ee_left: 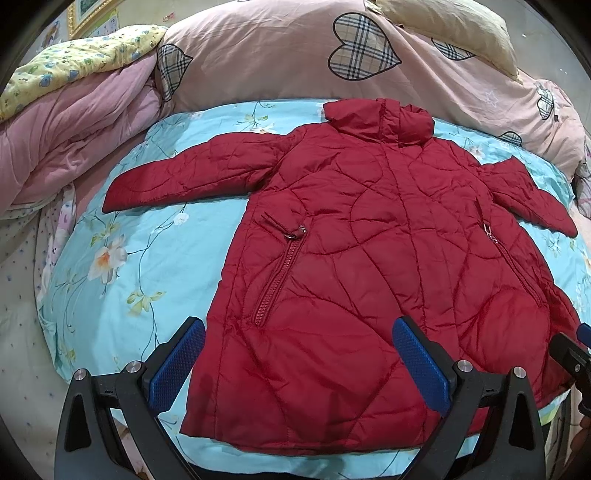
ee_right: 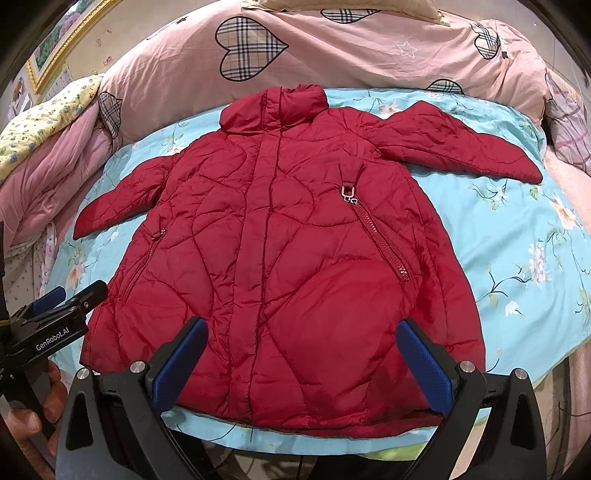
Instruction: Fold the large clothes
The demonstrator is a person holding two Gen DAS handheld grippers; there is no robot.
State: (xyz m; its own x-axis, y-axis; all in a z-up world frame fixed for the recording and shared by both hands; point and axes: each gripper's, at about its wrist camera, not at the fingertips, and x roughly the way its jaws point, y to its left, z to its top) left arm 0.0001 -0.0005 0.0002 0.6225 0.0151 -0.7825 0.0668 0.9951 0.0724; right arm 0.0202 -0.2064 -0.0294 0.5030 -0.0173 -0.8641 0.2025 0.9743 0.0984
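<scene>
On a blue floral sheet point(ee_left: 122, 258) lies a red quilted coat point(ee_left: 351, 266), spread flat and face up, its collar toward the pink heart-print duvet point(ee_left: 280, 59) bunched at the far side and its hem nearest the cameras. Both sleeves stretch outward from the shoulders, angling down toward the sides of the sheet. Two slanted pocket zips point(ee_right: 380, 240) run down the front, one on each side of the closed centre placket, each with a metal pull at its upper end. Beyond the coat's left sleeve is a heap of pink bedding point(ee_left: 74, 140) topped by a yellow flowered quilt point(ee_left: 74, 62); a tan pillow point(ee_left: 458, 29) rests on the duvet at the far right. The left gripper point(ee_left: 299, 365) hovers above the hem on the coat's left half, jaws spread wide, blue pads point(ee_left: 177, 369) clear of the cloth and holding nothing. The right gripper point(ee_right: 299, 365) hangs over the hem's right half, its jaws likewise wide apart and empty. From the right wrist view the left gripper appears at the lower left edge, beside the coat's corner, with the person's hand point(ee_right: 33, 410) around its handle.
</scene>
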